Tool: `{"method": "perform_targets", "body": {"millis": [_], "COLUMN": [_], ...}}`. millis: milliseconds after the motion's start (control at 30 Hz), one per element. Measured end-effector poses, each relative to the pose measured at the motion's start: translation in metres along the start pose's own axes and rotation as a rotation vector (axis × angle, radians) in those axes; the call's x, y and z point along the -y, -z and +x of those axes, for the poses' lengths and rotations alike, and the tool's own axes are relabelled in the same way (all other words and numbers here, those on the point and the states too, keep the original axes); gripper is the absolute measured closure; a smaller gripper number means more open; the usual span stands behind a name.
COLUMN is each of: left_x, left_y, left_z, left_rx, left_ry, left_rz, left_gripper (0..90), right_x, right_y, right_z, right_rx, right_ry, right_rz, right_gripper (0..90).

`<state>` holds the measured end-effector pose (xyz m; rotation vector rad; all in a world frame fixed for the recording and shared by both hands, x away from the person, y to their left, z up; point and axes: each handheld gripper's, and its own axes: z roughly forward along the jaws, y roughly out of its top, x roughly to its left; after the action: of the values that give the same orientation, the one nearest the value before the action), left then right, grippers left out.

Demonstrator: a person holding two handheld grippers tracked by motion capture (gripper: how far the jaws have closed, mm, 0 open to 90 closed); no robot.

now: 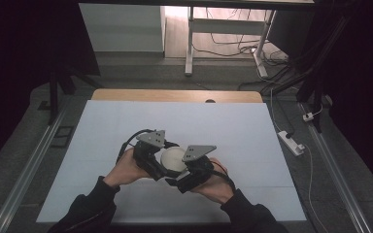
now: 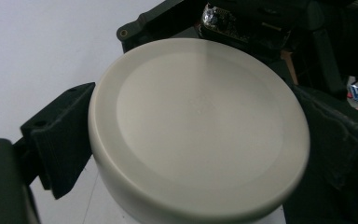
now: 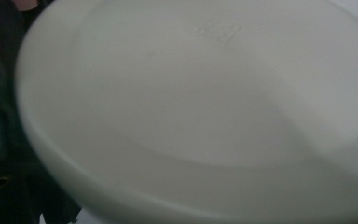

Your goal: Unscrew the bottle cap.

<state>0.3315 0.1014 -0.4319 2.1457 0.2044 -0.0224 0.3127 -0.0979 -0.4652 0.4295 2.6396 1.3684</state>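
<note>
Grippers meet over the near middle of the white desk (image 1: 126, 126), and between them sits the round, cream-white plastic lid (image 1: 173, 158) with its smooth flat top and rounded rim. What it caps is hidden beneath it, apart from a pale wall just below the rim in the left gripper view, so whether it's a jar or a tub I can't tell.

Left gripper (image 1: 151, 158) first: in its own view the black jaws stand on either side of the lid (image 2: 198, 128), one ribbed pad against the rim at the left, the other dark pad hard up on the right. It's pinching the lid across its width, by the look of it. Right gripper (image 1: 194, 170) comes in from the other side, right beside the lid, but its own view is so close and blurred on the lid (image 3: 196, 116) that I cannot tell whether its jaws are spread or pressed together.

Progress? My read is that the grasp is made and the real work, twisting or lifting the lid free, is not yet done; the lid looks seated and level on whatever's under it.

Writing: there's a faint embossed mark near the centre of the lid top, seen in both gripper views, too soft to read. No label or brand I can make out.
</note>
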Motion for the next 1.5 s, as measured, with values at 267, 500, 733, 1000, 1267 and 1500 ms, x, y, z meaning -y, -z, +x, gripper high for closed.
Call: {"method": "perform_targets", "body": {"millis": [267,500,733,1000,1267,1500], "left_x": [-0.002,-0.004,-0.008,-0.007,-0.008,-0.005], "left_y": [-0.003,-0.006,-0.014,-0.007,0.014,0.014], "left_z": [-0.004,-0.011,-0.021,-0.010,-0.006,-0.001], "left_rx": [-0.067,-0.139,-0.302,-0.204,-0.077,0.037], "left_ry": [0.033,0.086,0.161,0.162,0.066,-0.027], "left_rz": [0.005,-0.006,-0.009,-0.029,-0.027,0.026], "left_gripper": [7.5,7.7,7.7,0.3,0.0,0.4], "right_x": [0.000,0.000,0.001,0.001,0.000,-0.002], "right_y": [-0.001,-0.002,-0.003,-0.002,-0.001,-0.002], "right_z": [-0.001,-0.002,-0.005,-0.005,-0.001,0.005], "right_rx": [0.024,0.042,0.105,0.075,0.017,-0.039], "right_ry": [-0.028,-0.048,-0.076,-0.076,-0.035,0.009], "right_rz": [0.004,-0.001,0.007,-0.006,-0.009,-0.011], "right_gripper": [6.7,6.7,6.7,6.7,6.7,6.7]}}
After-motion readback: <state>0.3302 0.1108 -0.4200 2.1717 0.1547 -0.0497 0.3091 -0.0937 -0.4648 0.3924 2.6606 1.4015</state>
